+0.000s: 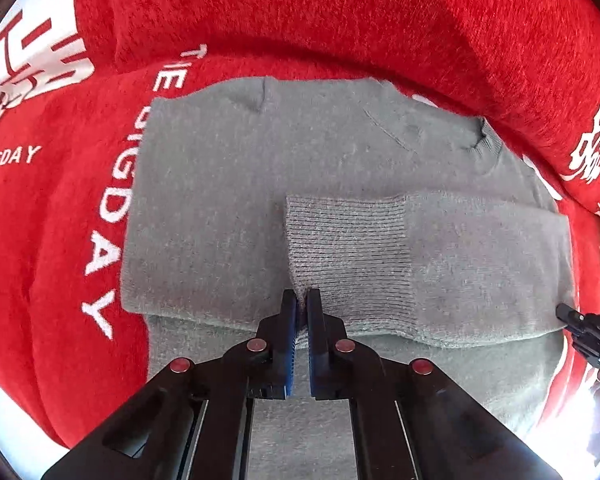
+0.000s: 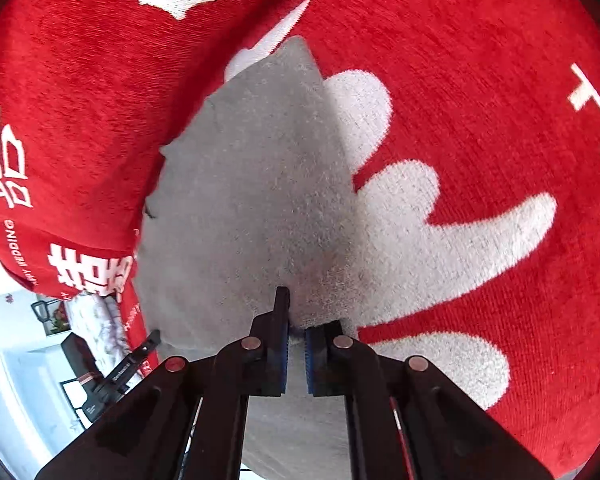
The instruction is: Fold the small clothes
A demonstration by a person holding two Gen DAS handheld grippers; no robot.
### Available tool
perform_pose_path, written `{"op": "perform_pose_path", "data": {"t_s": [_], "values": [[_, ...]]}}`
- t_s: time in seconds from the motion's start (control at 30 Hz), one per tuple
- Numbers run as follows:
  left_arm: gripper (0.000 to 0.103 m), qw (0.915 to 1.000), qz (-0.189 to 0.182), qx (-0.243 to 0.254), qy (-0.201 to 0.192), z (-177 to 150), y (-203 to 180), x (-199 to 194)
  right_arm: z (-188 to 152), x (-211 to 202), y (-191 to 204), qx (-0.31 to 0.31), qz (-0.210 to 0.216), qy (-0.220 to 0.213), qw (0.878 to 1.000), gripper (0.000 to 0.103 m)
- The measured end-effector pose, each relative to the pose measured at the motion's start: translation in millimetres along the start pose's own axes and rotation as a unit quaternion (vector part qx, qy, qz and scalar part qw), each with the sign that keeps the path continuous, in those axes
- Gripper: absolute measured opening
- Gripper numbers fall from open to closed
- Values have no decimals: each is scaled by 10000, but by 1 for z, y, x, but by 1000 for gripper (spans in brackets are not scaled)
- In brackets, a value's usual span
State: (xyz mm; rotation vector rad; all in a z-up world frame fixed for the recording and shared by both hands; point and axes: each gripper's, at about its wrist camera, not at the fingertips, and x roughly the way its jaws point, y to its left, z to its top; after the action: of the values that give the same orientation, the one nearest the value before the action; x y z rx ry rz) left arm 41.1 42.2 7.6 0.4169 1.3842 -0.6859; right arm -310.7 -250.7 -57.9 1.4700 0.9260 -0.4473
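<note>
Sweater (image 1: 228,184) crosswise, collar (image 1: 486,142) apparently rightward.

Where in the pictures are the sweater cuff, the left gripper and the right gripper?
cuff (image 1: 348,248): left wrist view, middle of the ribbed band.
left gripper (image 1: 302,300): left wrist view, between its fingertips.
right gripper (image 2: 300,316): right wrist view, between its fingertips.

I observe one grey knit sweater (image 1: 228,184) lying flat on the red cover, partly folded, its sleeve with ribbed cuff (image 1: 344,248) laid across the body, collar toward the far right.
</note>
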Motion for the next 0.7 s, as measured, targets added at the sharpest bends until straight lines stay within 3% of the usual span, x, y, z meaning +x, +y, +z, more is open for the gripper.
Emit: {"op": "perform_pose_path", "data": {"t_s": [0.07, 0.13, 0.23, 0.33, 0.4, 0.57, 0.6, 0.63, 0.7], "values": [[6, 9999, 64, -17, -84, 2, 3, -4, -4, -2, 8, -171, -100, 88, 9998, 24], [6, 9995, 267, 23, -182, 7, 4, -9, -10, -7, 20, -494, -221, 137, 9984, 44], [6, 9994, 306, -5, -128, 9, 15, -10, -14, -32, 34, -887, -498, -302, 9944, 44], [7, 9991, 363, -52, -195, 13, 15, -15, 5, -53, 22, -475, -478, -840, 9942, 45], [7, 9993, 350, -40, -156, 14, 11, -12, 29, -47, 5, 25, -257, -900, 9956, 45], [7, 9992, 388, -79, 13, 13, -3, 2, 64, -14, -2, 204, -206, -648, 9975, 40], [12, 9991, 430, -57, 9, 13, -5, 3, 67, -12, 5, 90, -187, -587, 9981, 13], [19, 9989, 461, -45, -6, 11, -6, 2, 68, -11, 12, -63, -230, -511, 9984, 8], [65, 9990, 446, -55, -77, 10, -8, 1, 64, -18, 31, -635, -547, -585, 9948, 8]]}}
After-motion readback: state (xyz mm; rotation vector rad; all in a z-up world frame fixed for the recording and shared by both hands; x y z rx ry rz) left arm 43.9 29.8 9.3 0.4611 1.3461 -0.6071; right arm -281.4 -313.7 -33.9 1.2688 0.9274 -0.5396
